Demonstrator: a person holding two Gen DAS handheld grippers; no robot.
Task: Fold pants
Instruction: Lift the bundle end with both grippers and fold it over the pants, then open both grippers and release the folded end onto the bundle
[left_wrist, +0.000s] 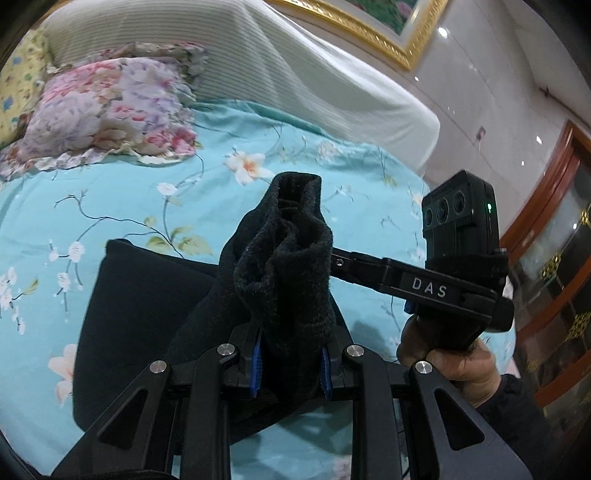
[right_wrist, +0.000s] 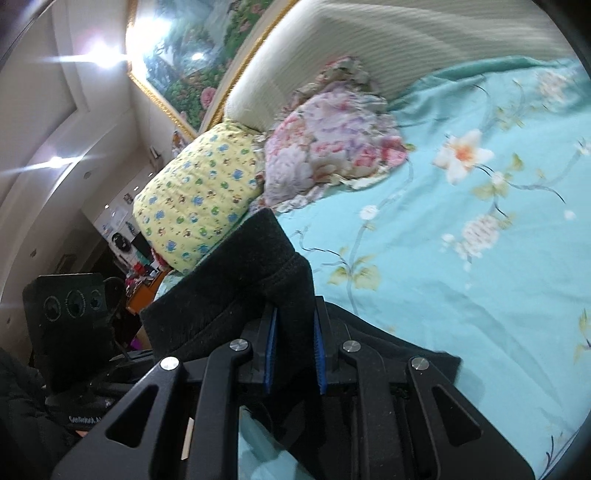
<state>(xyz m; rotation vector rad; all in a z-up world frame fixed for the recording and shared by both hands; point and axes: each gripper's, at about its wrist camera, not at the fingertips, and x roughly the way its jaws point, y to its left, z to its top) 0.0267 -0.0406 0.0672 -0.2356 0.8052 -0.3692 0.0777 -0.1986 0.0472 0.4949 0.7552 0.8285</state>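
**Both tongs clamped on one end of the pants, carrying it over the bed**

Black linkage arms and blue pads fill the near edge of each wrist view, and between those pads is bunched black cloth. That is the pants (left_wrist: 284, 258): my left gripper (left_wrist: 291, 360) is closed on a thick wad of the fleecy fabric, which stands up past the fingertips like a rolled cuff. I hold it pinched rather than flat because a deep bite keeps heavy cloth from slipping while it is lifted.

My right gripper (right_wrist: 295, 354) is likewise closed on a fold of the same garment. In the left view it comes in from the right, borne by my hand (left_wrist: 450, 363), with its fingertips buried in the cloth just beside my left tongs. The two grips sit close together, I judge, so that the end stays square as it is brought across.

What is left of the pants lies as a dark slab on the turquoise flowered bedspread (left_wrist: 155, 206), low and to the left in the left view, trailing down from the lifted part. I cannot tell whether the end I hold is the waistband or the leg hems; the fabric is too dark and blurred.

Far off, the floral pillow (left_wrist: 107, 110) and the yellow pillow (right_wrist: 199, 199) lie against the cream headboard (left_wrist: 229, 48), well apart from the work, so the middle of the bed is free for laying the fold down.
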